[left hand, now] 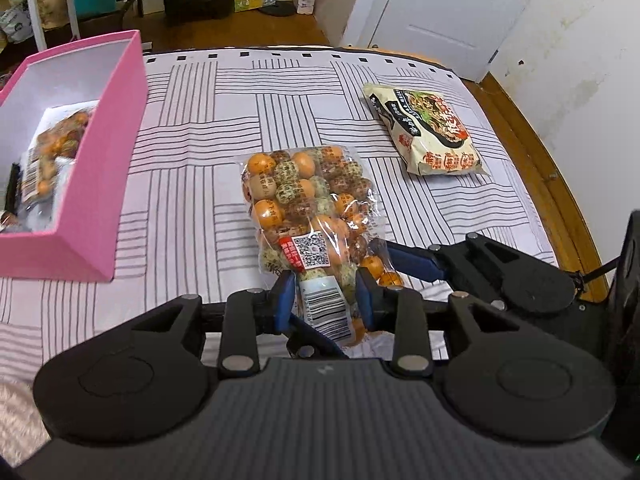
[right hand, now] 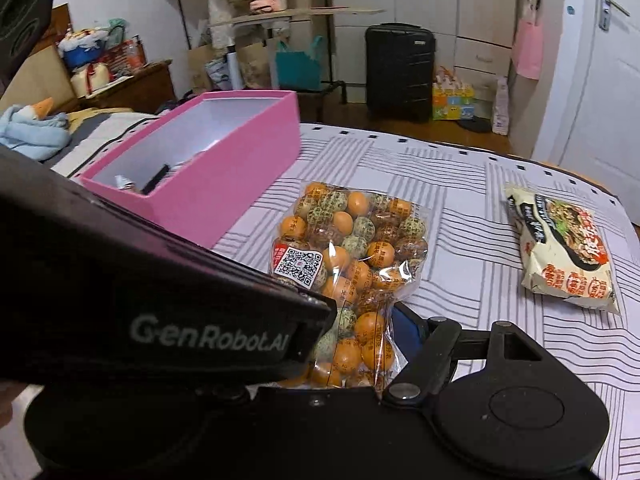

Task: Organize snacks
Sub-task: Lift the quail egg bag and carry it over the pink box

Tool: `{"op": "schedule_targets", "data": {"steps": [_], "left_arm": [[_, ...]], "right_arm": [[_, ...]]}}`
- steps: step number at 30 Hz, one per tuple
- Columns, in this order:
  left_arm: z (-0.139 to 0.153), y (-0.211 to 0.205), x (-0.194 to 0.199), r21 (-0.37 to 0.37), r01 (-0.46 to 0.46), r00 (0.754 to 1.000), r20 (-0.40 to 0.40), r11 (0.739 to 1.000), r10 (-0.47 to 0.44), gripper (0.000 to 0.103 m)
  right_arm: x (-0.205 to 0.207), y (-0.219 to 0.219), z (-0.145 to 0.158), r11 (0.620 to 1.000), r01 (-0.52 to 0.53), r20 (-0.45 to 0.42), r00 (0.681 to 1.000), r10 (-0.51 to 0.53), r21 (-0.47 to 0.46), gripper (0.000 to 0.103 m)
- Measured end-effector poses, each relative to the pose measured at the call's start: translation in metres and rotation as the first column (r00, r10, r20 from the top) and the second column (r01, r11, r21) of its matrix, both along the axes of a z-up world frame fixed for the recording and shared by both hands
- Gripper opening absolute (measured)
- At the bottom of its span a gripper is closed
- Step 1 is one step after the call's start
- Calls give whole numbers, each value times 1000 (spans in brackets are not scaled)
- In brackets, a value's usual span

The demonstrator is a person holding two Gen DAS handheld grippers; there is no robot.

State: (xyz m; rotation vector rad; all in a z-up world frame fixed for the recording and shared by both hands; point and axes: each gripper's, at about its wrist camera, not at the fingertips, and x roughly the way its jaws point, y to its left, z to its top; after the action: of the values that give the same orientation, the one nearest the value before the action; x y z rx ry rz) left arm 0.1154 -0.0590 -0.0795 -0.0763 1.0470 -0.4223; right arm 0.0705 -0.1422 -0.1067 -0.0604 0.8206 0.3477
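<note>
A clear bag of orange and speckled round snacks (left hand: 308, 216) lies on the striped bed sheet; it also shows in the right wrist view (right hand: 352, 260). My left gripper (left hand: 325, 298) is shut on the near end of this bag, its blue pads either side of the barcode label. My right gripper (right hand: 360, 340) straddles the same bag's near end; its left finger is hidden behind the left gripper's body, and one blue pad (left hand: 412, 262) shows beside the bag. A noodle packet (left hand: 426, 130) lies at the right (right hand: 560, 248). A pink box (left hand: 80, 152) at the left holds another snack bag (left hand: 56, 148).
The bed's wooden edge (left hand: 536, 152) runs along the right. A black suitcase (right hand: 398, 72), bags and a white door (right hand: 600, 80) stand beyond the bed. A blue cloth (right hand: 32, 128) lies at the far left.
</note>
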Motion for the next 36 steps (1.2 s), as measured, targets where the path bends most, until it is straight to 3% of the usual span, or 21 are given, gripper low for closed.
{"op": "schedule_targets", "data": {"steps": [9,18,27,36], "left_arm": [[26,36,-31,-65,-79,994,65,995,84,31],[57,85,-34,-101,-153,972,163,983,168,31],[60,135,-3,-109,-237,943,212,965,255,31],[37,174,59,-72,-267,940,201,961,277,31]], "right_arm": [[-18,30,31,994,-88,59,994,92,-62,79],[3,70,60,984,-165,134,976,173,-67,79],[43,112,61,971,-234,170,956,237,-40,80],[96,140,33,971,-238,170,959,229,36,81]]}}
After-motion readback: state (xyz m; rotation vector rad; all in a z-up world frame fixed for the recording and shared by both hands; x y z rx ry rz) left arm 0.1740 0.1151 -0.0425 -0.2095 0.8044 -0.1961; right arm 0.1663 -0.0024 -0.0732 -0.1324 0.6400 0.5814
